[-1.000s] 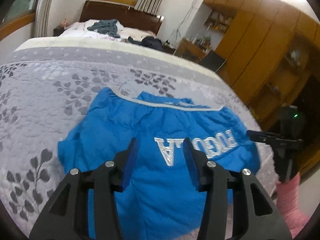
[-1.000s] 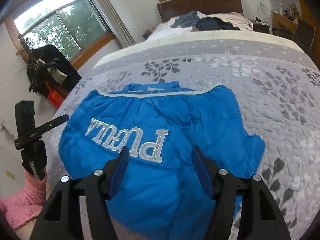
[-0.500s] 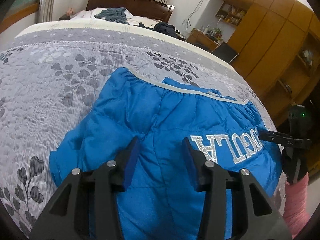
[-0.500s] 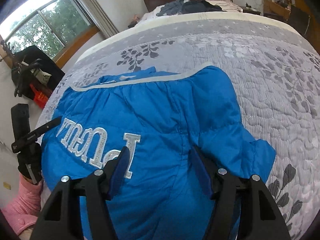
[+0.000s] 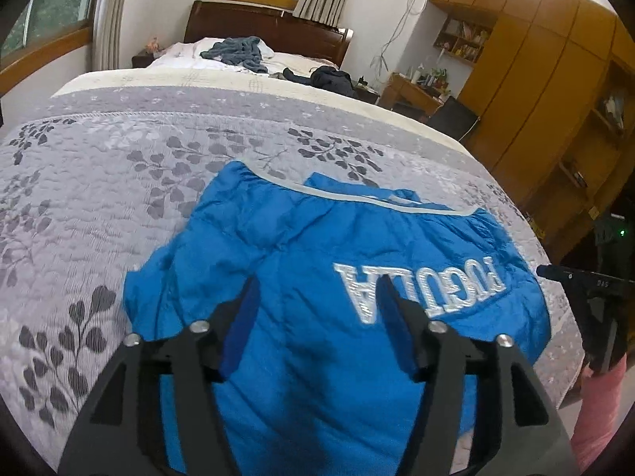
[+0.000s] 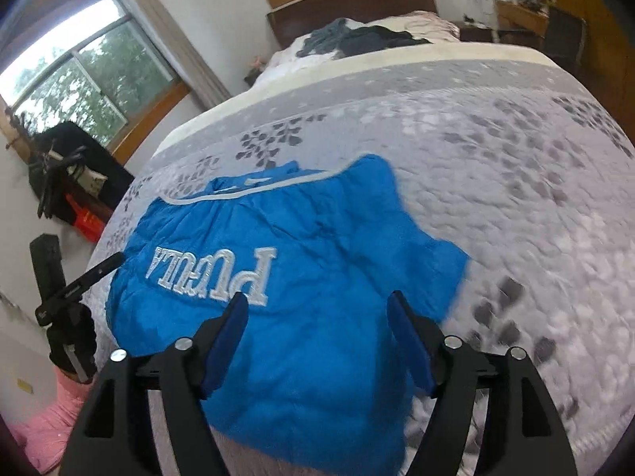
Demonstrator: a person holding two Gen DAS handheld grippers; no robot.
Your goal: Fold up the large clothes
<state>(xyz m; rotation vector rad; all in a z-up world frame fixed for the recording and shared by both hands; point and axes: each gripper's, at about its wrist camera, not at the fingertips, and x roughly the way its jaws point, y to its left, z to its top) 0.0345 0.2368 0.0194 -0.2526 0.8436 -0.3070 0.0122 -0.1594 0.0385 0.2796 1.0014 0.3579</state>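
Observation:
A bright blue padded jacket with large white letters lies spread on the grey leaf-patterned bedspread, its grey-trimmed hem toward the far side. In the right wrist view the same jacket fills the near middle, one sleeve sticking out to the right. My left gripper hovers open above the jacket, nothing between its fingers. My right gripper is open too, above the jacket's near part. Each gripper shows at the other view's edge: the right gripper and the left gripper, held by pink-sleeved arms.
Dark clothes lie in a heap near the wooden headboard. Wooden wardrobes and a desk stand to the right of the bed. By the window on the left stand a black rack and a red object.
Both grippers have drawn back and up from the jacket, so more of the bed shows. The jacket lies where it was. Both stay open.

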